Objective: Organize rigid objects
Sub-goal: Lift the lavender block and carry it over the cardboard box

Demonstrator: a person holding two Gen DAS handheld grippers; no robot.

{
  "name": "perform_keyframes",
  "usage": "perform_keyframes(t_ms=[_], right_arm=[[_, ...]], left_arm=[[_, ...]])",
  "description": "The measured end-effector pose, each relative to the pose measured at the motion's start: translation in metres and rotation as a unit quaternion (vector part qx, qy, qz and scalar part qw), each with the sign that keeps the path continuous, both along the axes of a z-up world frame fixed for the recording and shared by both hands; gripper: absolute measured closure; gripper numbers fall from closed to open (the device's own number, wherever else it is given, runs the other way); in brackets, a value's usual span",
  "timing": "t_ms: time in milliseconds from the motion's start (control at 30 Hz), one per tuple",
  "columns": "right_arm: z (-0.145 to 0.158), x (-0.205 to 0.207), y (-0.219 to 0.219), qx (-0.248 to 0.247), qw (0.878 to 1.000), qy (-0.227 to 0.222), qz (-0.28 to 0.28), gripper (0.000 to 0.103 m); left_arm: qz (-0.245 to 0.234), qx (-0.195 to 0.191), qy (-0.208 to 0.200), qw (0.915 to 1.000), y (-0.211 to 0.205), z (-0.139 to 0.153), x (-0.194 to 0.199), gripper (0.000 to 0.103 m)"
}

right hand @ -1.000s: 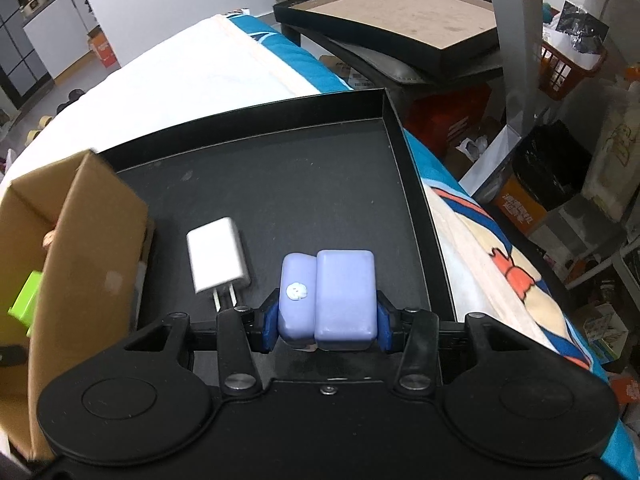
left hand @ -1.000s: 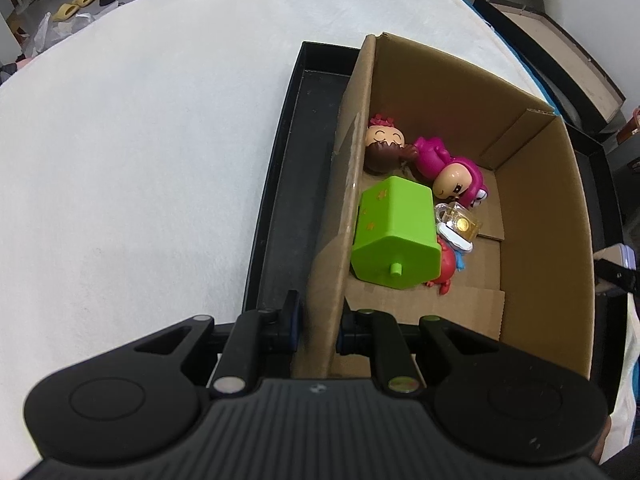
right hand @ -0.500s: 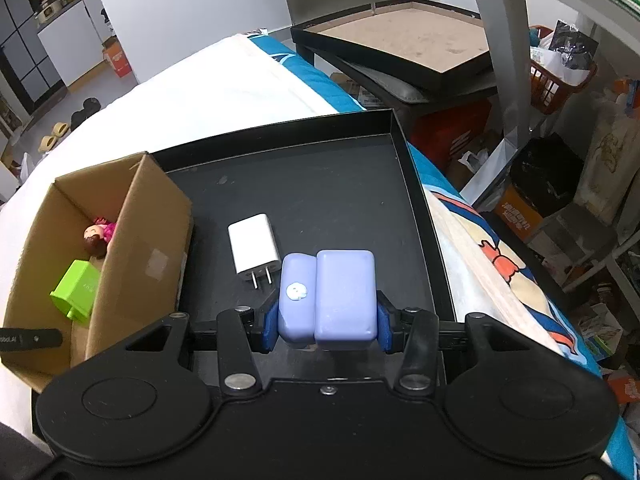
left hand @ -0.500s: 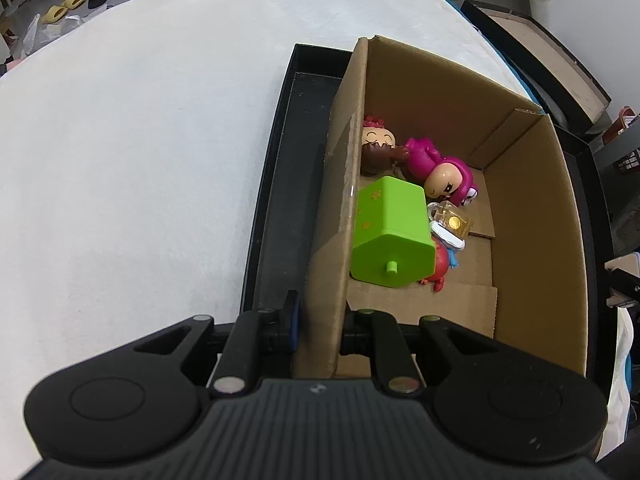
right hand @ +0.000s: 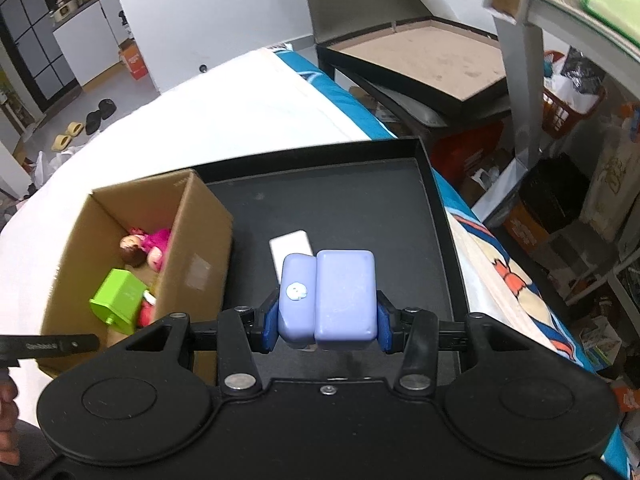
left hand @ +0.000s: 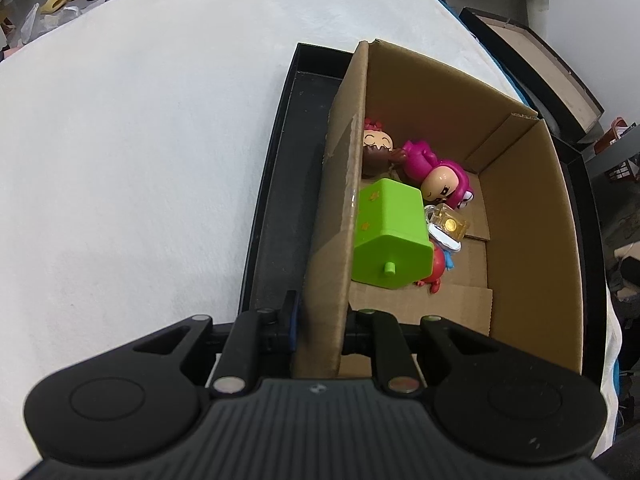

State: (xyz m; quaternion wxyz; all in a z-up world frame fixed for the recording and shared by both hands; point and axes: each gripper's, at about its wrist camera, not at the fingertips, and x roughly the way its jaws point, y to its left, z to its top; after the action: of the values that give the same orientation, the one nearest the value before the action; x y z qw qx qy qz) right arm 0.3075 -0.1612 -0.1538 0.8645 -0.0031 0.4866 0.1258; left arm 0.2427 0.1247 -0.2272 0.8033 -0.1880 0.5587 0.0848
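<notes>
A brown cardboard box stands in a black tray. Inside lie a green block, a pink doll, a brown-haired figure, a clear little bottle and a red toy. My left gripper is shut on the box's near left wall. In the right wrist view my right gripper is shut on a lilac plastic case, held above the tray. A white charger lies on the tray, partly hidden behind the case.
The tray rests on a white bed cover. Right of the bed are a black-framed board, a metal shelf post and floor clutter. A person's hand shows at the lower left edge.
My right gripper has risen with the lilac case, and the box has come further into its view at the left. The left gripper keeps its hold on the box wall.
</notes>
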Motion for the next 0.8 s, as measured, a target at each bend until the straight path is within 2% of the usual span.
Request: perform_keyframes(t_ms=[400, 800], right_arm=[[0.021, -0.001, 0.042, -0.010, 0.999, -0.006, 0.040, 0.059], [0.041, 0.001, 0.094, -0.006, 0.997, -0.021, 0.077, 0.059]], left_arm=[[0.002, -0.017, -0.008, 0.9998, 0.005, -0.001, -0.003, 0.084], [-0.008, -0.027, 0.003, 0.9996, 0.009, 0.007, 0.005, 0.082]])
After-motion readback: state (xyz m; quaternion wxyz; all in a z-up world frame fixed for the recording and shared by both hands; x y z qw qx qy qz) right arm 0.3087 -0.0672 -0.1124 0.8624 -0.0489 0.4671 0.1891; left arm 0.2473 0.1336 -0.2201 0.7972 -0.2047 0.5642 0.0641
